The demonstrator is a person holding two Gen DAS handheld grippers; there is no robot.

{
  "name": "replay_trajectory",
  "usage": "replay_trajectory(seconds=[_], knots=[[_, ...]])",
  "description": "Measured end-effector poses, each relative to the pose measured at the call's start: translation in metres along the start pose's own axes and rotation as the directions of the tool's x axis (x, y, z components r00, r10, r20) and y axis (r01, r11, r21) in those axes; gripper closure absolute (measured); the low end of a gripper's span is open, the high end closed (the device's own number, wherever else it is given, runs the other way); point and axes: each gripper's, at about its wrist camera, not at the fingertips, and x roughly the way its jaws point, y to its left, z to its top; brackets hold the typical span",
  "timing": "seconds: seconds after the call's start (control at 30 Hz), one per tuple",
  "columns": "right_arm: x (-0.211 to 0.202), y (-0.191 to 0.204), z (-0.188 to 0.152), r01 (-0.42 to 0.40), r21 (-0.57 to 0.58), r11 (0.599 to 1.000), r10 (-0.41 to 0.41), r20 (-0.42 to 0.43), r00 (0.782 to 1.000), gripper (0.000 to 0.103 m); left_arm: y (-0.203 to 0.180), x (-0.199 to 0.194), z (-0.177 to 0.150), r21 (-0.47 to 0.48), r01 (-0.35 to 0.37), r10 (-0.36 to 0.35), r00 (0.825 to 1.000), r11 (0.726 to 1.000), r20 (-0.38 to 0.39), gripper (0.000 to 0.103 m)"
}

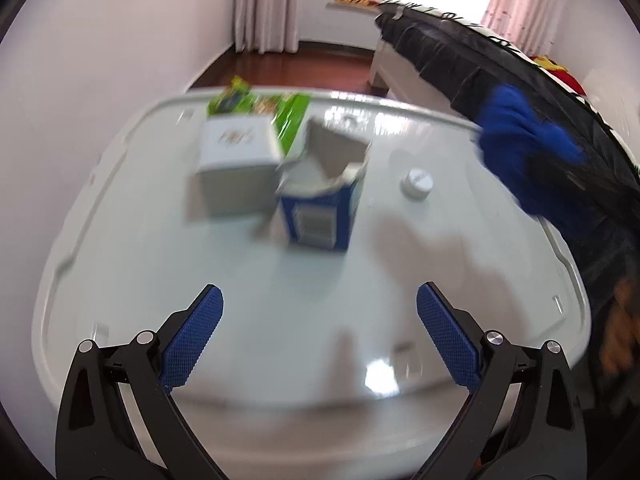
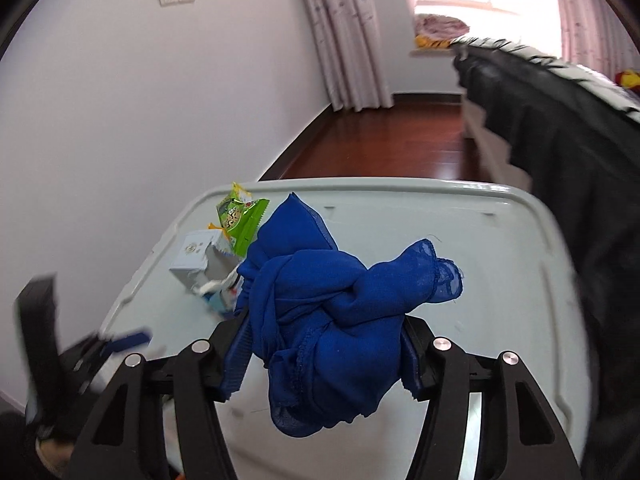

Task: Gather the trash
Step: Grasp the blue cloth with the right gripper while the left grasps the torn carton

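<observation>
Right tongs point(image 2: 326, 354) gripping blue cloth point(image 2: 320, 320), left tongs point(image 1: 320, 344) spread

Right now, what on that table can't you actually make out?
- Print on the white box: left view, smeared by motion.
- The torn blue carton in the right view: mostly hidden behind the blue cloth.
- Label on the white cap: too small.
- Green wrapper: partly behind the box.

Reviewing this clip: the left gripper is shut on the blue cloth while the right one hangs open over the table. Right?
Sides are swapped. In the right wrist view, the right gripper is shut on the blue cloth; in the left wrist view, the left gripper hangs open over the table.
</observation>
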Motion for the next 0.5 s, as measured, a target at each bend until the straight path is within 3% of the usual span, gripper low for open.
replay_trajectory(seconds=[0.23, 0.5], knots=[[-0.056, -0.008, -0.035, 0.013, 0.047, 0.999, -0.017, 0.089, 0.996, 0.043, -0.015, 0.047, 0.024, 0.037, -0.017, 0.019, 0.998, 0.999, -0.053, 0.009], [-0.047, -0.006, -0.033, -0.009, 0.021, 1.0, 0.007, 0.074, 0.997, 0.043, -0.016, 0.082, 0.04, 0.006, -0.026, 0.026, 0.998, 1.0, -0.053, 0.009]])
